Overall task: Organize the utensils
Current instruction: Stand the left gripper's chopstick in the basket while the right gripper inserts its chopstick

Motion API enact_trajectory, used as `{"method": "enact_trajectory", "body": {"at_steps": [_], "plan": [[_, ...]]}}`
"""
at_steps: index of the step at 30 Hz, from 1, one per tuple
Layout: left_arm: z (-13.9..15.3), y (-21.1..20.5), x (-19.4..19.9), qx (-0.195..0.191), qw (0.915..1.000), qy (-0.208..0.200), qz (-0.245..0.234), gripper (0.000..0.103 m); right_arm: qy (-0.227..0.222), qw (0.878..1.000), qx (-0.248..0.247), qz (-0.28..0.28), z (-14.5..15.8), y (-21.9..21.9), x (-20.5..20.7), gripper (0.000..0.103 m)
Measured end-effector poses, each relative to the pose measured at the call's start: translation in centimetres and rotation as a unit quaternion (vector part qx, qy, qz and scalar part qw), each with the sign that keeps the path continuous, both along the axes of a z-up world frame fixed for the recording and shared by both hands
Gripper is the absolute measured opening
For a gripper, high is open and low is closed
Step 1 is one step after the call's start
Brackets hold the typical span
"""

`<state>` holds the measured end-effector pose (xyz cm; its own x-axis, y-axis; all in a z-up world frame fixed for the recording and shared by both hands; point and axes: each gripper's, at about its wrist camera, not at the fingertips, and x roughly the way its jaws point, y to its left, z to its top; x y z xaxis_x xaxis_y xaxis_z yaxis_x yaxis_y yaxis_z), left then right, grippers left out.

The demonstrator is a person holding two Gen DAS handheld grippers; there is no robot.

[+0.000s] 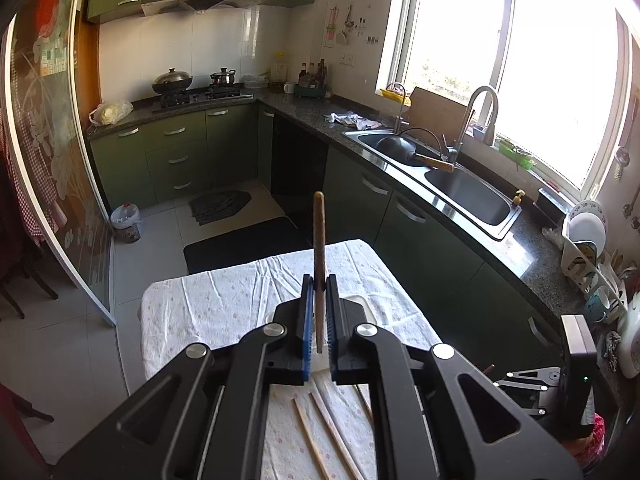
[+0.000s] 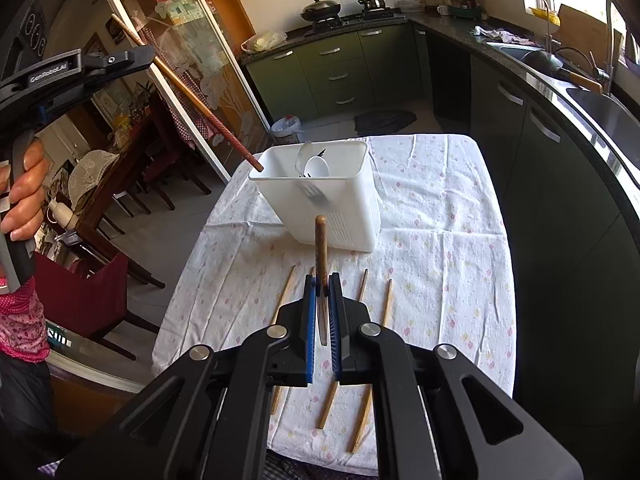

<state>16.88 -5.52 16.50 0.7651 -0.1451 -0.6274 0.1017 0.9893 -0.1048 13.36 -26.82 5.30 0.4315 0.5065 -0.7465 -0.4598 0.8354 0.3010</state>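
My left gripper (image 1: 319, 286) is shut on a brown chopstick (image 1: 319, 240) that stands up between its blue pads. In the right wrist view this chopstick (image 2: 192, 98) slants down, its tip at the left rim of the white utensil holder (image 2: 340, 208). The holder stands on the clothed table (image 2: 440, 208) with a white spoon (image 2: 317, 167) and other utensils inside. My right gripper (image 2: 322, 280) is shut on another brown chopstick (image 2: 321, 244), held above the table in front of the holder. Several loose chopsticks (image 2: 386, 304) lie on the cloth beneath it.
A green kitchen counter with a double sink (image 1: 468, 192) runs along the right of the table. A glass sliding door (image 2: 180, 60) and dining chairs (image 2: 92, 296) are to the left. A bin (image 1: 126, 222) and dark mats (image 1: 240, 244) are on the floor beyond the table.
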Motion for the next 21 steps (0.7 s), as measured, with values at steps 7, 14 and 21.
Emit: {"method": "enact_trajectory", "body": {"at_steps": [7,14,21], "plan": [[-4.9,-0.7,4.8,0.032,0.9978,0.055,0.017,0.006,-0.011,1.000,0.002,0.001,1.0,-0.1,0.0,0.007],[-9.7,-0.2,7.0,0.040,0.9930,0.109,0.018,0.029,-0.042,0.999,0.022,-0.014,4.2,-0.3,1.5,0.007],[-8.3,0.1,4.8,0.042,0.9954,0.086,0.003,0.043,-0.105,0.991,0.069,-0.046,10.1,-0.7,4.6,0.007]]}}
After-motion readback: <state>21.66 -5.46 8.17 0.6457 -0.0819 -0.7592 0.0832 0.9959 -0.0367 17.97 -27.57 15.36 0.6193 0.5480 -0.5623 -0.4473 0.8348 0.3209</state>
